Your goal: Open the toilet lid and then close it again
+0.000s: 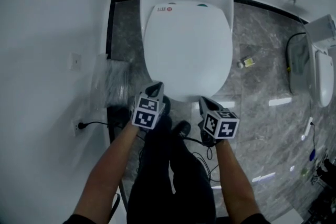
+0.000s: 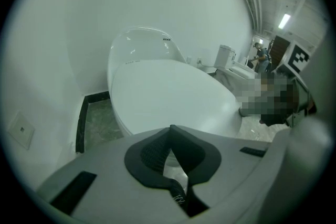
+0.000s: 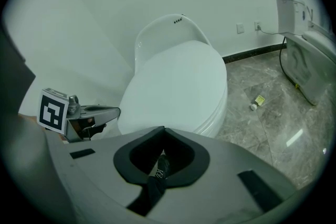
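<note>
A white toilet stands against the wall with its lid [image 1: 188,50] down flat. The same lid [image 2: 168,94] fills the middle of the left gripper view, and the lid [image 3: 176,89] lies ahead in the right gripper view. My left gripper [image 1: 156,87] hovers at the lid's front left edge, shut and empty. The right gripper [image 1: 203,102] hangs just in front of the lid's front right edge, also shut with nothing in it. Neither gripper visibly touches the lid. In their own views the left gripper [image 2: 169,129] and the right gripper [image 3: 163,130] show jaw tips meeting.
A small bottle [image 1: 245,62] lies on the grey marble floor right of the toilet. Another white toilet fixture [image 1: 319,68] leans at the far right. A clear bag [image 1: 109,81] sits at the left wall, a plugged socket [image 1: 79,125] below it. Cables trail by the person's feet.
</note>
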Demonstrator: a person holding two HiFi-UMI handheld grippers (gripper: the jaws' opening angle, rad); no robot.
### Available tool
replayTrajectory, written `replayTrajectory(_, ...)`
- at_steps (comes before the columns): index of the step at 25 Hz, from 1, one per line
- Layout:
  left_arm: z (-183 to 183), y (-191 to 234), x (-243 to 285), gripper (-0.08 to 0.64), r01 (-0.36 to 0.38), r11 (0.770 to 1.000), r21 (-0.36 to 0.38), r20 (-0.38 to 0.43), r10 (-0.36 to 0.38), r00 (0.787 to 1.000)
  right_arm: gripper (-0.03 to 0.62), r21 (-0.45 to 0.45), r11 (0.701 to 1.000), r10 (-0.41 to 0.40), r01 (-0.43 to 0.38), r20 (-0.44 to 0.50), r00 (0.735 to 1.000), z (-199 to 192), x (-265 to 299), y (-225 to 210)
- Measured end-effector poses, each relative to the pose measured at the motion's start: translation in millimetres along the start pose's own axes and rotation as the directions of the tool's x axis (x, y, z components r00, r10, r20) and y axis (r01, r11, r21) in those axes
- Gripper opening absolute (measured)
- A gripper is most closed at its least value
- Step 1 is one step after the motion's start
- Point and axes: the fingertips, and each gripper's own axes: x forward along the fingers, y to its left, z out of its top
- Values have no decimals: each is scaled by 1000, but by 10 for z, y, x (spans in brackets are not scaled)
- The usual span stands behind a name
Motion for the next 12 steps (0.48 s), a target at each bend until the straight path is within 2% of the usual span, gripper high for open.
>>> replayTrajectory(8, -81, 32, 70, 8, 4, 1000, 5, 33, -4, 999, 11, 11, 1000, 9, -9, 1, 1000, -98, 174, -67)
replayTrajectory(12, -85, 35, 64, 8, -9, 1000, 4, 21, 9, 1000, 11, 8, 1000, 13, -13, -6, 1000, -102, 173, -64)
